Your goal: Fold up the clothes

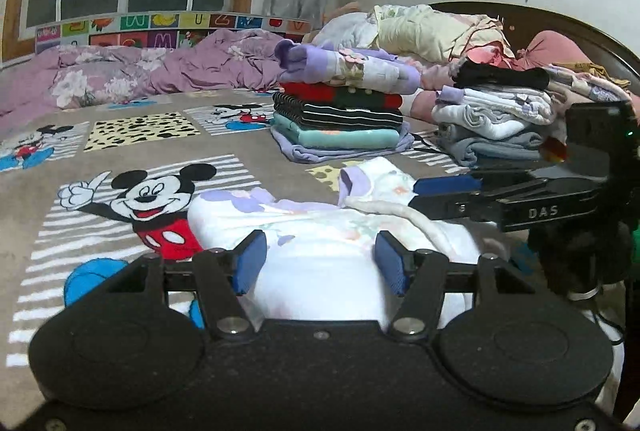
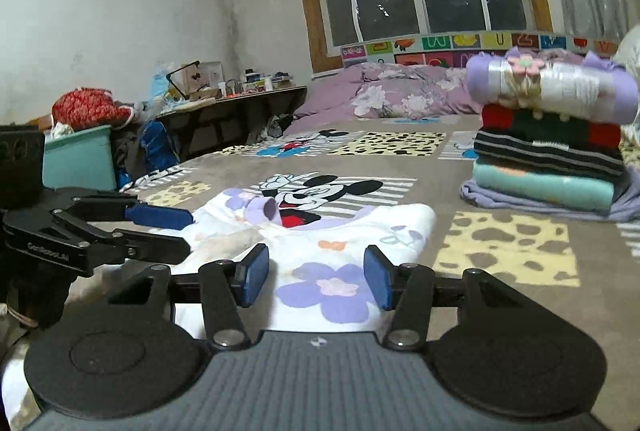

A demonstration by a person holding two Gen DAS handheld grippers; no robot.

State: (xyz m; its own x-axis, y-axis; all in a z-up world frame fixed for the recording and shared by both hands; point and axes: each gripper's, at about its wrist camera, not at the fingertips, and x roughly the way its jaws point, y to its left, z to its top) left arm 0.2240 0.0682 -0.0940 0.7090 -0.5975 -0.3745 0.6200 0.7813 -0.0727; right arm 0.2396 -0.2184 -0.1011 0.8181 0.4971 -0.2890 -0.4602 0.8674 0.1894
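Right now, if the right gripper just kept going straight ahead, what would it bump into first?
Probably the white flowered garment. The right gripper is open, low over it, and the cloth already lies between its pads. Past the garment comes bare Mickey blanket; the folded stack sits off to the right, though depth is hard to judge.

Both rigs are chunky black plastic: the left gripper point(image 1: 320, 261) and right gripper point(image 2: 316, 273) have blue pads, silver screws, round housings, and "DAS" lettering.

White floral garment point(image 2: 332, 251) with lilac flowers and lilac cuff, lying rumpled, partly folded on bedspread point(image 2: 400, 167). Two folded stacks beyond: striped-and-teal stack point(image 1: 340, 111), grey-white stack point(image 1: 496, 119).
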